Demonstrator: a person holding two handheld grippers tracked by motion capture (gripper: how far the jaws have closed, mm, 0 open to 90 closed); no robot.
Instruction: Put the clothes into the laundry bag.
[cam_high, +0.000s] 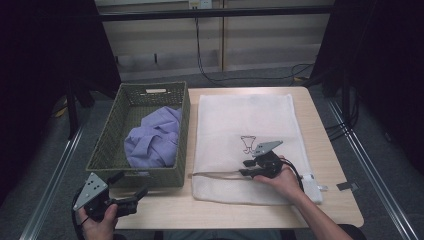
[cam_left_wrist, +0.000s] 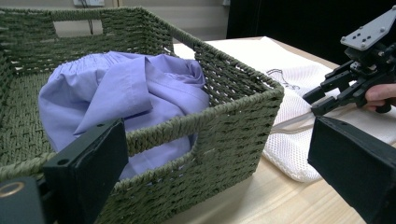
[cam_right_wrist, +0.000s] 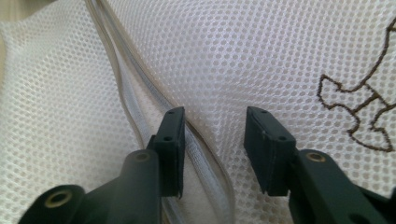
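A: What lies on the desk (cam_high: 330, 200), from left to right?

B: At the near left corner, the left gripper (cam_high: 131, 196) hovers with its jaws spread and nothing between them. Just beyond it sits a green woven basket (cam_high: 107, 145) with a lilac garment (cam_high: 152, 140) bunched inside. To the right, a white mesh laundry bag (cam_high: 235, 120) lies flat, touching the basket's side. The right gripper (cam_high: 246, 168) rests low on the bag's near part, jaws partly spread, straddling the open zipper edge (cam_right_wrist: 130, 116) without pinching it.

A: What could go wrong?

B: Probably a poor bite: one jaw sits on the zipper tape, so closing could catch both mesh layers and hold the mouth shut, or slip off the tape.

A: And room to move?

B: The basket's wall crowds the bag's left edge. The bag's near edge lies close to the desk's front edge; bare desk runs along the right.
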